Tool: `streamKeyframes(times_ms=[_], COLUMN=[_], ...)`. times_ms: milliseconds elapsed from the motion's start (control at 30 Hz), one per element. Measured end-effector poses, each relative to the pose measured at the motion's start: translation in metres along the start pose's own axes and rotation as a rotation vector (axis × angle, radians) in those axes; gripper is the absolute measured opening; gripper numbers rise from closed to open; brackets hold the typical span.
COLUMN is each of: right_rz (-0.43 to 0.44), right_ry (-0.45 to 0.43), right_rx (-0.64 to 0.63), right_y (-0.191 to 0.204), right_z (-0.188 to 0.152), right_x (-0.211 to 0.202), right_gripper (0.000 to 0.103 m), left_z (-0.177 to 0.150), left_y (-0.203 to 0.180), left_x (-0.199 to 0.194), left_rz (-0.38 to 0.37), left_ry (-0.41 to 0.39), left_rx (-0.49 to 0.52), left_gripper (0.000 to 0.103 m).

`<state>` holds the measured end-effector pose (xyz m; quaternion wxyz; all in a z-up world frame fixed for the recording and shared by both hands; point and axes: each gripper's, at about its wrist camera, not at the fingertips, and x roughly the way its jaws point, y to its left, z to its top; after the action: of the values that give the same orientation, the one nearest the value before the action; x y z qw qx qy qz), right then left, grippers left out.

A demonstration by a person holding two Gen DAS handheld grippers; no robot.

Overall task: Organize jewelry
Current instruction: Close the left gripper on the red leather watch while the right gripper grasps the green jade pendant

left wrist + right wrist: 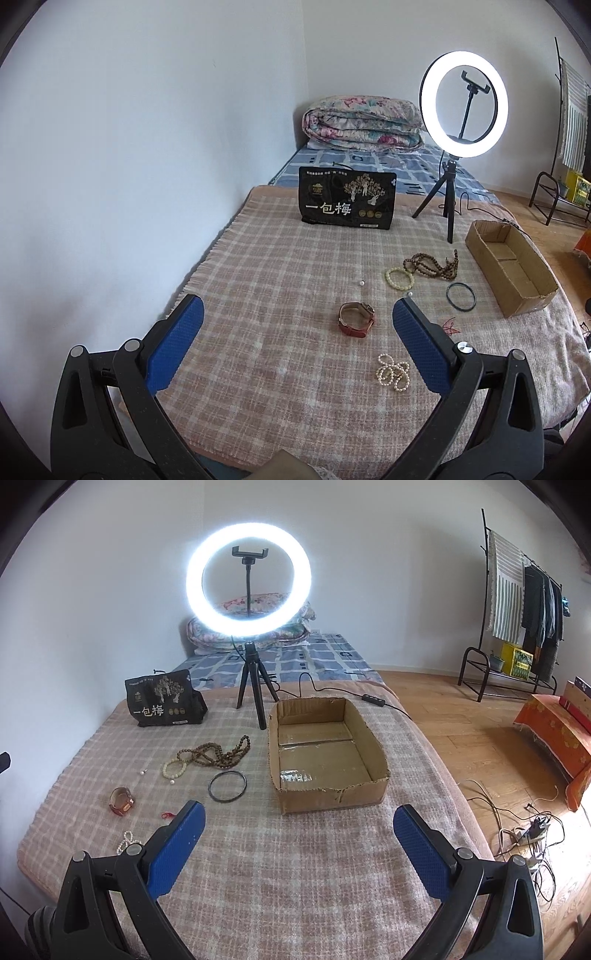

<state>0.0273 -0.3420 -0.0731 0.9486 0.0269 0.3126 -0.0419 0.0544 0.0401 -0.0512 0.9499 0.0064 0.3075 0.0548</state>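
Jewelry lies on a plaid blanket [280, 332]. A red-strapped watch [356, 318], a pearl string [393, 373], a pale bead bracelet [399, 277], a brown bead necklace [432, 263], a black bangle [460, 297] and a small pearl earring [361, 283] are spread out. An open cardboard box [325, 753] stands empty to their right. My left gripper [299, 310] is open above the blanket, the watch between its fingers farther off. My right gripper [299, 816] is open and empty in front of the box. The watch [122, 801] and bangle [227, 782] lie to its left.
A lit ring light on a tripod [251, 679] stands behind the box, its cable [332, 690] trailing right. A black snack bag [347, 199] stands at the back. A folded quilt [364, 123] lies beyond. A wall is at left; floor, cables [532, 830] and clothes rack [517, 602] at right.
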Motion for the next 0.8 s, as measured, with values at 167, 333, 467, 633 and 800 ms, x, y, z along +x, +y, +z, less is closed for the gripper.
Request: streamKeyframes(times_ms=[167,333,467,633,800], right_rz=[0.039,0.071,0.130,0.211,0.274], right_ry=[0.002,0.048,0.087,0.146,0.202], right_rx=[-0.038,-0.120,-0.188,-0.256,-0.322], right_y=[0.005,0.020,0.037,0.065,0.093], right_z=[-0.001,-0.001,-0.006,-0.018,-0.031], right_x=[0.019,0.045,0.068,0.102,0.128], right_gripper=[0.103,0.103,0.103,0.103,0.096], left_z=[-0.006,-0.014,-0.021,-0.030,-0.035], left_y=[0.003,-0.006,-0.009,-0.015,-0.020], left_x=[0.031,0.064,0.096,0.131,0.173], left_rz=[-0.017,-0.034,-0.078,-0.118,-0.174], left_ry=[0.055,0.114,0.191,0.263,0.358], left_rx=[0.013,0.045,0.033,0.018,-0.033], left_gripper=[0.103,0.102,0.088,0.079,0.060])
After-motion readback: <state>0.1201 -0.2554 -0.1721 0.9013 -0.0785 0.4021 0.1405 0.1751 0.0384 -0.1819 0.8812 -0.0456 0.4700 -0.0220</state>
